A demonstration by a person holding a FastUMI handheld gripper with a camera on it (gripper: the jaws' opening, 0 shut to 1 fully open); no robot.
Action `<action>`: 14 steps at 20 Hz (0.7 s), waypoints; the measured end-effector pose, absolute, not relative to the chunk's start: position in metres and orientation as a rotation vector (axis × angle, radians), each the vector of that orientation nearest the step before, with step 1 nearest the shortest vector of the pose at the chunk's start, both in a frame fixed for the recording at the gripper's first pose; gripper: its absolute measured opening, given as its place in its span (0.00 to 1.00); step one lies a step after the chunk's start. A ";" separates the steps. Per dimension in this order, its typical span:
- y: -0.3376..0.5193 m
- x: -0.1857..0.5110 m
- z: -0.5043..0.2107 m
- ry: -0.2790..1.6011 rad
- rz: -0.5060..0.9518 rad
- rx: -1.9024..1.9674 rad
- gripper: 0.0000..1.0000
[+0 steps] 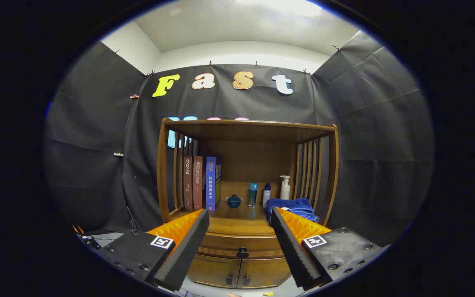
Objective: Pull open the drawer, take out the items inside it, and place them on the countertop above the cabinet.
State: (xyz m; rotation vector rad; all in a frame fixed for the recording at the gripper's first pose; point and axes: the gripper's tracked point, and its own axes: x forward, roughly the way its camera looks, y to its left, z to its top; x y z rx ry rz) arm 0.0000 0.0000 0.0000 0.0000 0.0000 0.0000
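The claw (pixel 239 231) is hanging with its fingers wide apart, gripping nothing. The drawer (pixel 241 245) is sitting shut straight ahead, between and beyond the fingers, its dark knob (pixel 242 252) centred in the gap. It is running wide and shallow, in brown wood, just under the desk (pixel 237 225) and above two small doors (pixel 237 272).
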 end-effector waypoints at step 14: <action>-0.002 0.007 -0.006 0.008 0.007 0.014 0.98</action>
